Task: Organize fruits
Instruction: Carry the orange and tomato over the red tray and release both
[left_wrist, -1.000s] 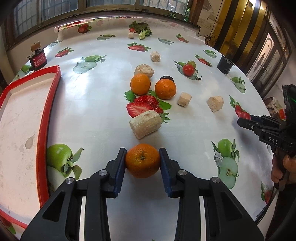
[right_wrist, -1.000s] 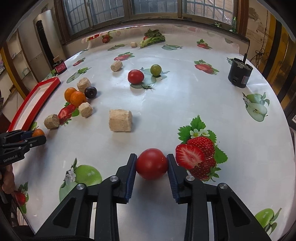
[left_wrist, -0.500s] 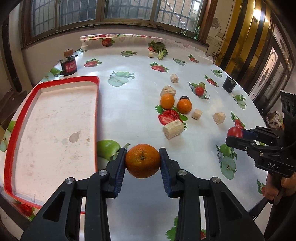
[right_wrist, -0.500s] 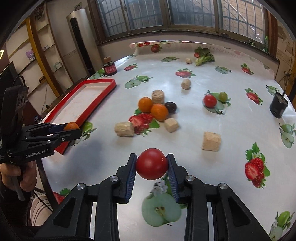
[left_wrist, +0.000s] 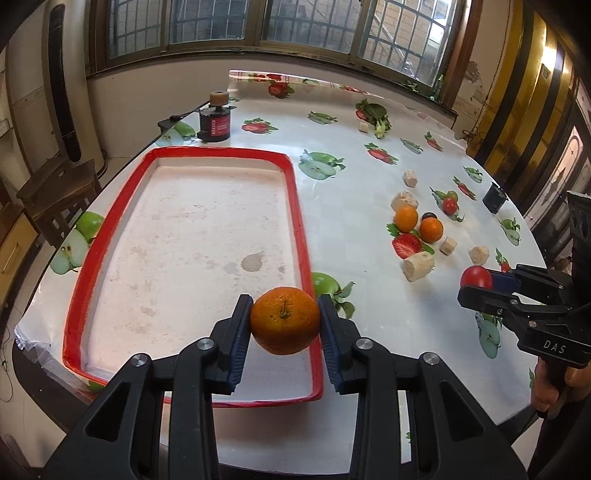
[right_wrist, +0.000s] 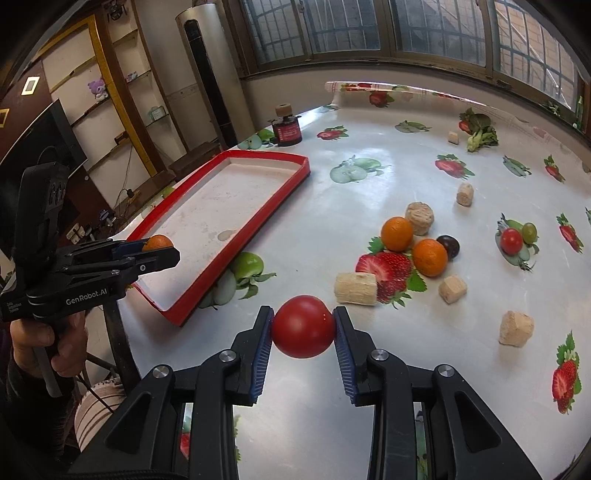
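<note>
Left wrist view. An orange (left_wrist: 284, 320) is gripped between the closed fingers of the left gripper (left_wrist: 284, 325), held above the near right corner of the red-rimmed tray (left_wrist: 301, 229), whose floor is seen bare apart from stains. The stem scar is turned toward the camera, so the stem axis is judged to lie roughly along the fingers; being near-spherical, the fruit has no marked long axis. Contact is made at its widest girth, the place judged best for hold. A firm, somewhat dimpled rind of moderate weight is expected, so slip is judged unlikely. At the right edge the right gripper (left_wrist: 480, 282) is seen closed on a tomato (left_wrist: 475, 277). Two more oranges (left_wrist: 405, 218), a small dark fruit (left_wrist: 428, 215) and pale cork-like blocks (left_wrist: 418, 266) lie on the surface (left_wrist: 351, 192) at far right.

Right wrist view. The tomato (right_wrist: 303, 326) is clamped at its equator by the closed fingers of the right gripper (right_wrist: 303, 328), above the surface just right of the tray's (right_wrist: 236, 254) near end. A smooth, thin skin over soft flesh is presumed, so light pressure is advised against bruising or squirting free. Its stem end is not visible; orientation cannot be told. At left, the left gripper (right_wrist: 162, 249) is shown over the tray with the orange (right_wrist: 158, 243).
</note>
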